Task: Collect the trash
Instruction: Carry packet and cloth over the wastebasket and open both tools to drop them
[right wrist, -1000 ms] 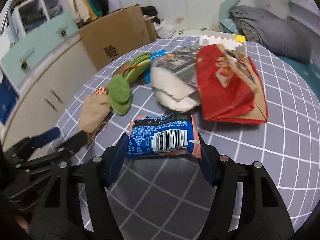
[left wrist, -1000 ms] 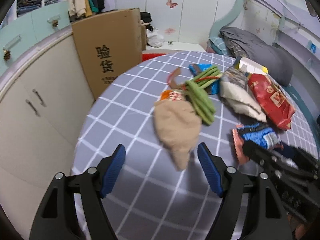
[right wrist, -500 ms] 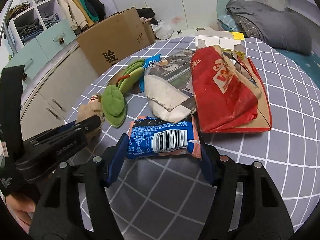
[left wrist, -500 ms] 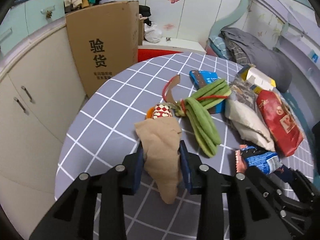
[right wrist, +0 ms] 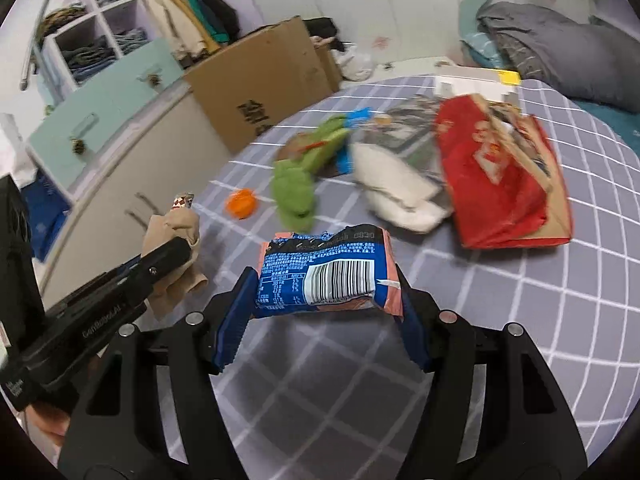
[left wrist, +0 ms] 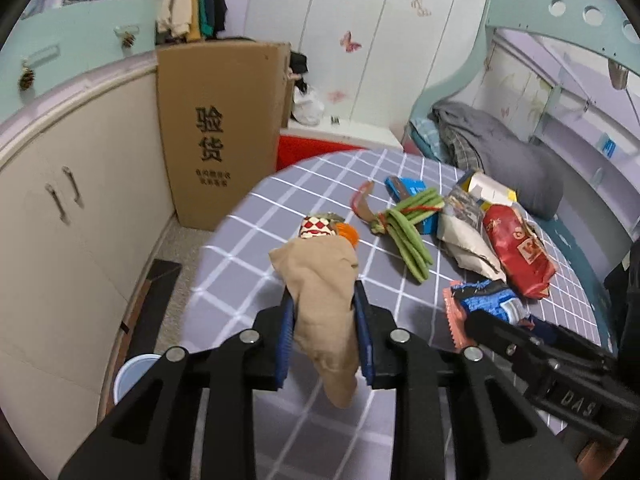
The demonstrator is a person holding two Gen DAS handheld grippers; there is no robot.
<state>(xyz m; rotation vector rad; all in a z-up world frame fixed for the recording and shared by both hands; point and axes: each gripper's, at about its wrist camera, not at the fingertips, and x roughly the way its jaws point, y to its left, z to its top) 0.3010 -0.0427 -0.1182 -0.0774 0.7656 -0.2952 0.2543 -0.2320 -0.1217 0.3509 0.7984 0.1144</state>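
Observation:
My left gripper (left wrist: 323,332) is shut on a tan crumpled rag (left wrist: 324,292) and holds it lifted above the grey checked table (left wrist: 248,240); the rag also shows in the right wrist view (right wrist: 172,240). My right gripper (right wrist: 320,304) is shut on a blue snack packet (right wrist: 326,272) with a barcode, held above the table; the packet also shows in the left wrist view (left wrist: 486,300). On the table lie a green bean bundle (left wrist: 408,228), a red snack bag (left wrist: 516,248), a white-grey wrapper (left wrist: 464,232), an orange cap (right wrist: 240,204) and a small red-white checked packet (left wrist: 316,228).
A tall cardboard box (left wrist: 220,128) stands on the floor left of the table beside beige cabinets (left wrist: 60,216). A white-blue bin rim (left wrist: 132,372) shows on the floor below the table edge. A bed with grey bedding (left wrist: 500,144) lies behind.
My left gripper closed on the tan rag and lifted it off the table, uncovering the orange cap. My right gripper kept hold of the blue packet and rose slightly.

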